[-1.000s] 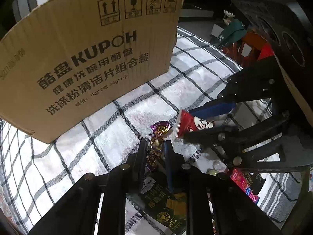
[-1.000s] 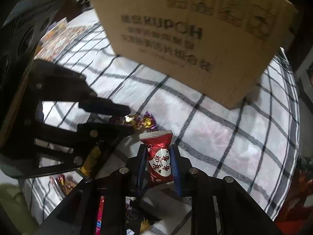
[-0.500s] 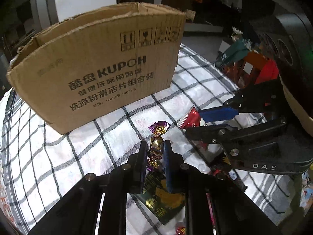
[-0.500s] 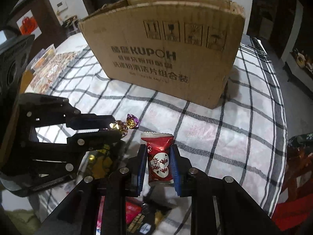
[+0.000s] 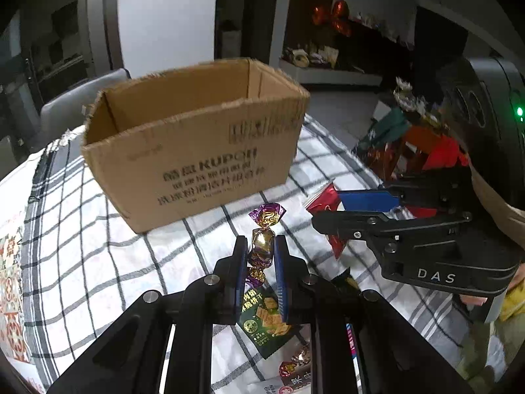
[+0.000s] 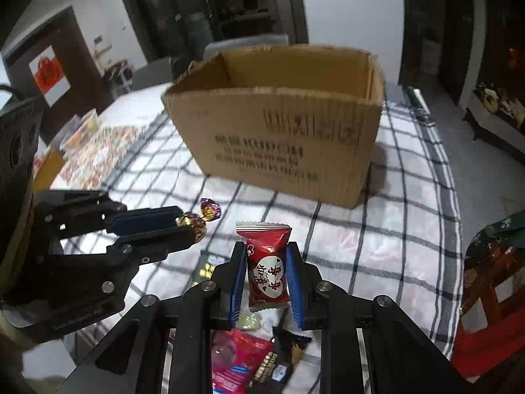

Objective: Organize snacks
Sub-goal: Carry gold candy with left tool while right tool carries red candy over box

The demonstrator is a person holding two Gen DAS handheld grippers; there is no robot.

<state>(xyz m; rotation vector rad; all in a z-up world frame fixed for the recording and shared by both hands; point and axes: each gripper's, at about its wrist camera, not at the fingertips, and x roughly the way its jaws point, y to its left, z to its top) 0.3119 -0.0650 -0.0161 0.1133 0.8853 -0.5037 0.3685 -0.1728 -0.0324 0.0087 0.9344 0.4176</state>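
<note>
From the left wrist view, the left tongs (image 5: 259, 256) are clamped on a gold and purple twist-wrapped candy (image 5: 262, 246), held up off the checked cloth on the counter (image 5: 98, 262), with the open cardboard box (image 5: 197, 151) beyond it. The pads catch only the candy's round middle, so I'd guess it could pivot or slip out on the way over the box's ragged near rim. The right tongs (image 5: 325, 210) reach in from the right, just beside, and the two could knock together over the box. Writing: "KUPOH" on the box, blurred Chinese lines under it; "DAS" on the right tool's body; a green biscuit packet (image 5: 265, 318) lies below with Chinese print I can't make out.

From the right wrist view, the right tongs (image 6: 266, 272) are shut on a red candy packet (image 6: 265, 269), upright, also in the air short of the box (image 6: 279, 121). Its crinkly film is soft, so a squeezed packet might slide down. The left tongs (image 6: 193, 226) show at left with the gold candy (image 6: 197, 223). The packet's white heart bears Chinese characters, seen upside down. More snack packets (image 6: 249, 364) lie near, beneath the tool.
</note>
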